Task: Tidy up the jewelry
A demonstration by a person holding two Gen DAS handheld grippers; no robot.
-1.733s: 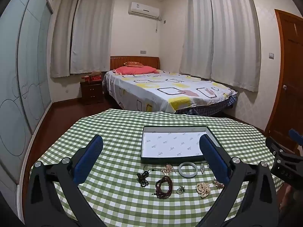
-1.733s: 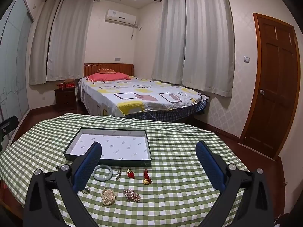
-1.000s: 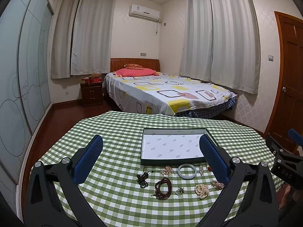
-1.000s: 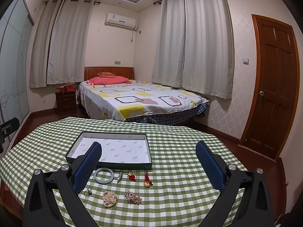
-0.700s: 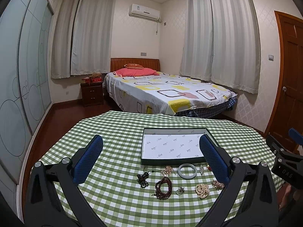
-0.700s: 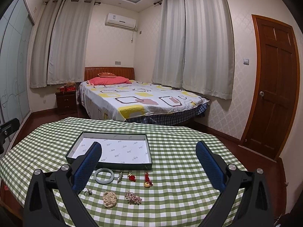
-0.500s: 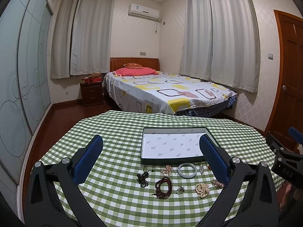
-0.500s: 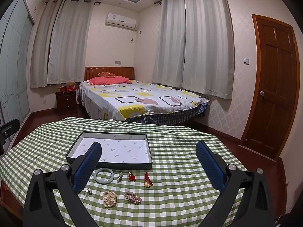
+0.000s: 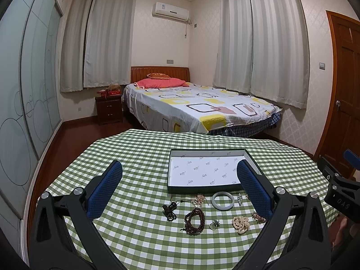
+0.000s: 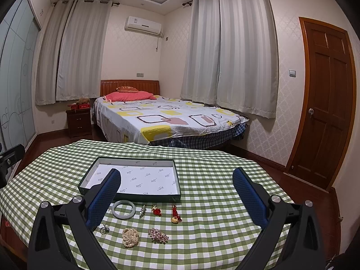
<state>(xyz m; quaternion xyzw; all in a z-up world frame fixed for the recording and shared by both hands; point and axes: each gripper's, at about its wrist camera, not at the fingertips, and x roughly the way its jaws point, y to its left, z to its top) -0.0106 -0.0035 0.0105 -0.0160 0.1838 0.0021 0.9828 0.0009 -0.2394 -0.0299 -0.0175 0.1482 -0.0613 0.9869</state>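
Bedroom with bed (image 9: 198, 108) at 12 o'clock. Checked counter (image 10: 213, 180) bears the tray (image 10: 135, 196); jewelry, including a bangle (image 10: 123, 209), lies at its 6 o'clock, below my left gripper (image 9: 180, 191) and right gripper (image 10: 177, 195), both spread wide and empty.

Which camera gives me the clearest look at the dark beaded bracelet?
Left wrist view: the dark beaded bracelet lies unobstructed on the checked cloth between the open fingers. The right wrist view does not show it; the left finger covers that area.
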